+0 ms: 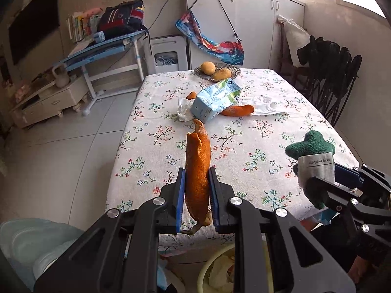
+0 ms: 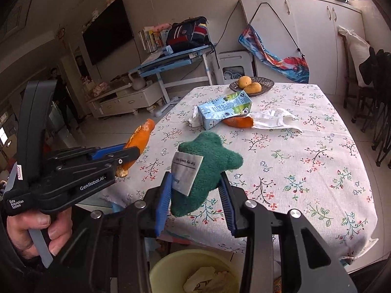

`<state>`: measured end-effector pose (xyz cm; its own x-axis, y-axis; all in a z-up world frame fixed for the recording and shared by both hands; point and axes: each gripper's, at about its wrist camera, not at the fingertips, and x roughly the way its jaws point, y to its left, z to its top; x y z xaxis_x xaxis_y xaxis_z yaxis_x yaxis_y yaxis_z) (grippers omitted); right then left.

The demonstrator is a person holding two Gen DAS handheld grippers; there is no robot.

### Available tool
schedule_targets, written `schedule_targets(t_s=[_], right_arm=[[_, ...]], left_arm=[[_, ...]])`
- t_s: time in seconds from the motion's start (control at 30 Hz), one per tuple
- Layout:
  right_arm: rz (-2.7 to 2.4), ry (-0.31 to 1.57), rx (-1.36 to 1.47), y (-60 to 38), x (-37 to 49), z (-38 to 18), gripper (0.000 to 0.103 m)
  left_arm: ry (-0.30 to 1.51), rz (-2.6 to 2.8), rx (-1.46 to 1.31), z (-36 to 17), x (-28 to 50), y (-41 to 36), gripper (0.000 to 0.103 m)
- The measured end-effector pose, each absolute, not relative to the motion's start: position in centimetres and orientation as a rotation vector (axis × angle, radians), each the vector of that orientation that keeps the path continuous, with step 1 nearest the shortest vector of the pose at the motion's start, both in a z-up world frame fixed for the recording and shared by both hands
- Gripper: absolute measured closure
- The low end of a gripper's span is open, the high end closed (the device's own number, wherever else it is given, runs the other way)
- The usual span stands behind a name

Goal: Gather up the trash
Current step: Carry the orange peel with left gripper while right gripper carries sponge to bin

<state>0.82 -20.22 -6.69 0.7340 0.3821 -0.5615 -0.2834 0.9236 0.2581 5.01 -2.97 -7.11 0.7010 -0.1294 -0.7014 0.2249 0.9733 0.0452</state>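
The left gripper (image 1: 196,190) is squeezed tight on a long strip of orange peel (image 1: 198,168). The peel stands up between the two blue pads, and its tip points toward the far end of the table (image 1: 244,146). The gripper is held above the near edge of the table.

The right gripper (image 2: 195,195) is closed on a green plush toy (image 2: 207,161). The toy has a white cloth tag (image 2: 185,171) with writing on it. The toy fills the gap between the jaws.

In the middle of the flowered tablecloth lies a crushed blue milk carton (image 1: 215,100). A second orange peel (image 1: 238,110) sticks out from under it. A crumpled white tissue (image 1: 184,108) lies on its left side and a flat white wrapper (image 1: 265,107) on its right.

At the far end sits a woven basket (image 1: 233,69) with two yellow fruits (image 1: 208,68), maybe mangoes.

Below the near table edge stands a pale yellow trash bin (image 2: 168,266) with scraps inside.
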Motion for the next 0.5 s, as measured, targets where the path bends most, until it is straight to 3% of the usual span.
schedule_targets(t_s=[0.5], right_arm=[[0.438, 0.757, 0.109, -17.9, -2.1, -8.8, 0.063]], left_arm=[[0.753, -0.181, 0.100, -7.3, 3.8, -2.2, 0.085]])
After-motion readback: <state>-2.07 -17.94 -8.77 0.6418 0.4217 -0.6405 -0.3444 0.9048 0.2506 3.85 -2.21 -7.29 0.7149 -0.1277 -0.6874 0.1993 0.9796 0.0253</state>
